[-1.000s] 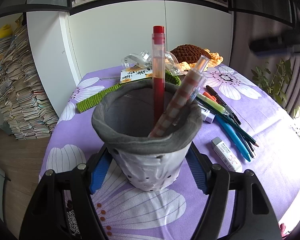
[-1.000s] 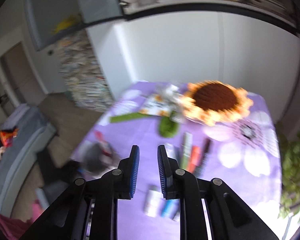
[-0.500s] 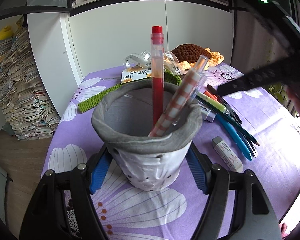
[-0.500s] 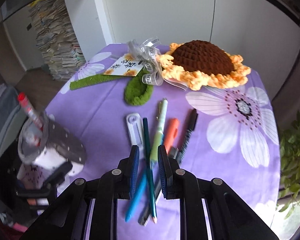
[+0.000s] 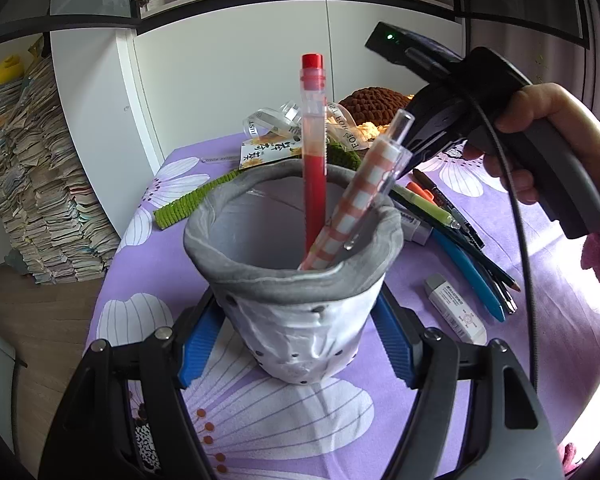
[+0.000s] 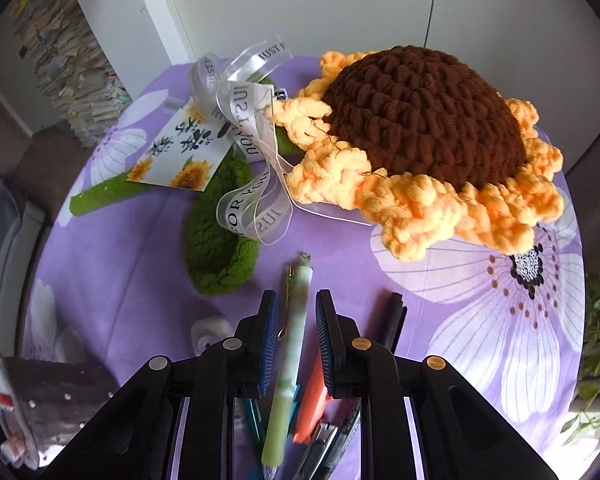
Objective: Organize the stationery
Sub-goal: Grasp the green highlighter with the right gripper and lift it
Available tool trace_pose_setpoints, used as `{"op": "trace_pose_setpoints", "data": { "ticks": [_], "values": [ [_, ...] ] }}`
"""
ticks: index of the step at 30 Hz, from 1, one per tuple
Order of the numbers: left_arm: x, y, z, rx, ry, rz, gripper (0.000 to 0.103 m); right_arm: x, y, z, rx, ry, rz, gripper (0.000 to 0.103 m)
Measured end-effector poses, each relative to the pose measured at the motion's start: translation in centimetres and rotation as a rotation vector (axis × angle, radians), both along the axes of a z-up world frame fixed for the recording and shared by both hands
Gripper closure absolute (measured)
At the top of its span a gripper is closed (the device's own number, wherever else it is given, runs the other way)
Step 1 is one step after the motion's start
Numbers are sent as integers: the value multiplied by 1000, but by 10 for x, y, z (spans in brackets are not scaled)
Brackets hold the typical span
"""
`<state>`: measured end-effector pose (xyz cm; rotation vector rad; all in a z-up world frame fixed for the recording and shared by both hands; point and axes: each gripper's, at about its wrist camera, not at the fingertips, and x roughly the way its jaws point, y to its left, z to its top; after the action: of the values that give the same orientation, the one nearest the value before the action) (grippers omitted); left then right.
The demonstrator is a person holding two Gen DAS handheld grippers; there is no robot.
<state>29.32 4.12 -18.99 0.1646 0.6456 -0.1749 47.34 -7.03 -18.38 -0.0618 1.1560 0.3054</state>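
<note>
My left gripper (image 5: 296, 336) is shut on a grey fabric pen holder (image 5: 236, 276) that stands upright on the purple flowered tablecloth (image 5: 284, 420). A red pen (image 5: 314, 168) and an orange-checked pen (image 5: 352, 208) stick out of the holder. My right gripper (image 6: 296, 312) points steeply down over a row of pens, its jaws a narrow gap apart. A pale green pen (image 6: 294, 344) lies in that gap, and the pads do not press on it. An orange highlighter (image 6: 312, 404) and a black marker (image 6: 392, 320) lie to its right. A hand (image 5: 540, 128) holds the right gripper's handle.
A crocheted sunflower (image 6: 420, 112) with a green leaf (image 6: 216, 248), a ribbon (image 6: 240, 120) and a card (image 6: 180, 156) fills the far side of the table. An eraser (image 5: 454, 312) and a blue pen (image 5: 468, 272) lie near the right edge. Stacked books (image 5: 32, 200) stand on the floor at left.
My right gripper has swung down and forward over the pens, and the green pen now lies between its fingers. The left gripper and the holder have stayed still.
</note>
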Motion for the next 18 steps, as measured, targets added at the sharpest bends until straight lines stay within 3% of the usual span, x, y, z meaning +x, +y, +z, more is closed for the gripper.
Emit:
{"op": "trace_pose_setpoints", "data": {
  "ticks": [11, 14, 18],
  "values": [
    [-1, -1, 0, 1, -1, 0, 32, 17, 8, -9, -24, 17, -13, 87],
    [-1, -1, 0, 1, 0, 0, 32, 2, 6, 6, -32, -49, -14, 87],
    [-1, -1, 0, -1, -1, 0, 32, -36, -2, 44, 43, -136, 0, 87]
  ]
}}
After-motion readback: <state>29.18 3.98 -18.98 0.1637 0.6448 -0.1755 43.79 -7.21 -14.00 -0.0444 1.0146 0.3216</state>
